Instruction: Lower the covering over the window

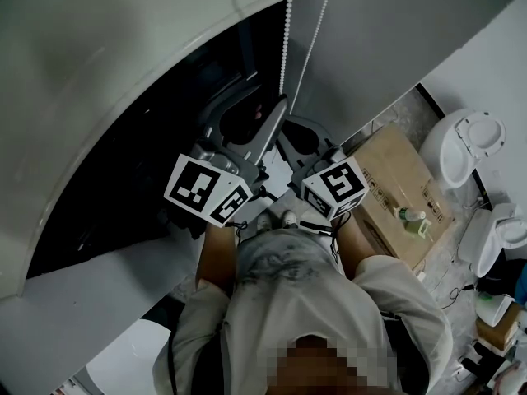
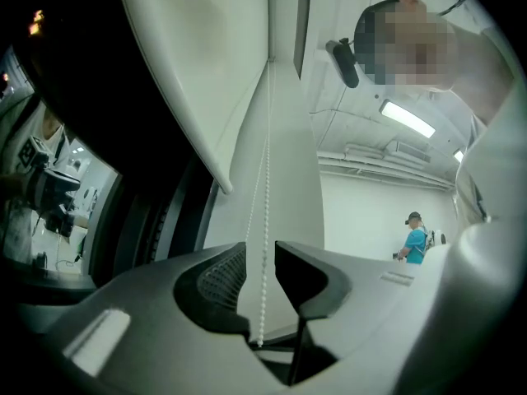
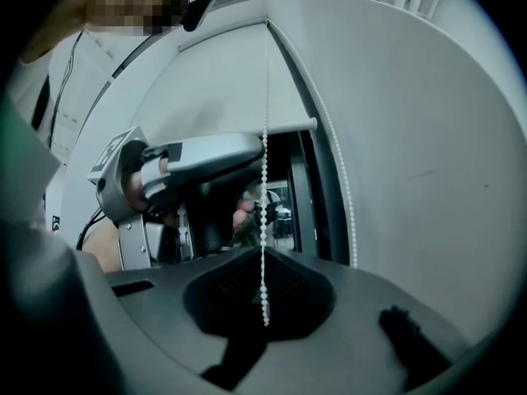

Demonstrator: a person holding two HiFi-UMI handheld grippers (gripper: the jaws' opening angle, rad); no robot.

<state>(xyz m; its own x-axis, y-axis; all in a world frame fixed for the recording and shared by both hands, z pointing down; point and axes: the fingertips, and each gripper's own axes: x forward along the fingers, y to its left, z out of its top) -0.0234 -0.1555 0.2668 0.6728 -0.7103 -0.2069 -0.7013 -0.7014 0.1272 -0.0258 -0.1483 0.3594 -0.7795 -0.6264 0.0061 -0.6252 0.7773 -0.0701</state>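
**Step in hand: chain pull, hand-over-hand**

- Covering: the roller blind is seen part-way down. Its bottom rail crosses the upper part of the window, and dark glass is left exposed below it. The task is judged approx. mid-way, not complete.
- Control: the bead chain hangs at the right edge of the blind, near the wall. A 2nd strand hangs just to the right of it.
- Right gripper: the jaws are brought together and clamped on the near strand of the chain, w/ a short tail of beads left hanging below the pads.
- Left gripper: the jaws are held apart. The same strand is passed between them w/o being pressed by either pad. In the right gripper view this gripper is seen higher up the chain than the right one.
- A cardboard box is seen on the floor at far right and is not involved.

**Next move (judged)**

1. The left jaws are to be closed on the strand at the upper pos., w/ the beads centred on the pads so slip is avoided.
2. Only once that grip is made is the right clamp to be released.
3. A straight downward pull is then called for. A sideways pull is likely to drag the chain off its line.
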